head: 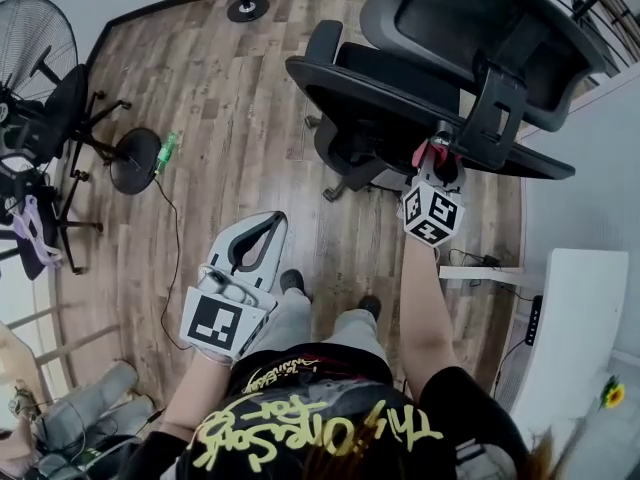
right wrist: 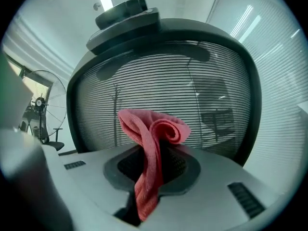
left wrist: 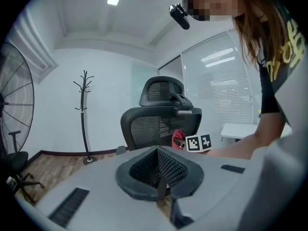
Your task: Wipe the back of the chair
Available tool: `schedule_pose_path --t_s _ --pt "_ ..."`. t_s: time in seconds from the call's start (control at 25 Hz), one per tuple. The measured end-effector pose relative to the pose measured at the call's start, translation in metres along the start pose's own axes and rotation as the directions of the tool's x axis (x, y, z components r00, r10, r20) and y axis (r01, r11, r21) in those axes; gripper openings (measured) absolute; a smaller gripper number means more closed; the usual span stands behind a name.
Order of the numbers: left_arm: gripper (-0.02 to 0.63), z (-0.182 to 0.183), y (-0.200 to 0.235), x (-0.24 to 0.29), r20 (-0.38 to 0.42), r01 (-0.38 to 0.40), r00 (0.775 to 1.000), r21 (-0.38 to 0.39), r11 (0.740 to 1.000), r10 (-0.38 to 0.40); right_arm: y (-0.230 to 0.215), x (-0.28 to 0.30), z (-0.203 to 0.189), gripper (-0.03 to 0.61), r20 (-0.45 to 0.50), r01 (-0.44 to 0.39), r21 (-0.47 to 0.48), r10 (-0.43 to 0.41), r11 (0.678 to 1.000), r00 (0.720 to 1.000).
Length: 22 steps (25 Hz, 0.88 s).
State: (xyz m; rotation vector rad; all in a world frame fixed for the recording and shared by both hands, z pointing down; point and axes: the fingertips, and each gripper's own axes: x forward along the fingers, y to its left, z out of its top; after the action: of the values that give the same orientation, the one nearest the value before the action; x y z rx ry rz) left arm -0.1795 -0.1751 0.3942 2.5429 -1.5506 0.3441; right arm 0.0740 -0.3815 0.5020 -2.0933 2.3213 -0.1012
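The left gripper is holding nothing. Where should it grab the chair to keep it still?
Probably the black rim of the chair back, coming in from its left edge as the left gripper view shows it. The rim is a narrow bar to pinch; the mesh is flat, with nothing to grab.

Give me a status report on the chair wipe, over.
Right gripper shut on red cloth. Left gripper shut, empty, off the chair. Cloth up at chair back mesh, contact unclear. Nothing in between.
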Motion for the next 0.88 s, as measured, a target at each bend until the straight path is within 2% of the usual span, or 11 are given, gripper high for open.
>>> schedule_pose_path --t_s 0.64,0.88 --pt "-0.006 0.012 0.037 0.011 0.031 0.137 0.99 0.017 0.99 -0.138 0.079 0.014 -0.005 0.063 0.044 0.056 0.037 -0.057 0.998 0.997" --pt "-0.006 -0.009 0.055 0.009 -0.031 0.138 0.99 -0.005 0.99 -0.138 0.125 0.024 -0.016 0.063 0.039 -0.008 0.002 0.008 1.0 0.999"
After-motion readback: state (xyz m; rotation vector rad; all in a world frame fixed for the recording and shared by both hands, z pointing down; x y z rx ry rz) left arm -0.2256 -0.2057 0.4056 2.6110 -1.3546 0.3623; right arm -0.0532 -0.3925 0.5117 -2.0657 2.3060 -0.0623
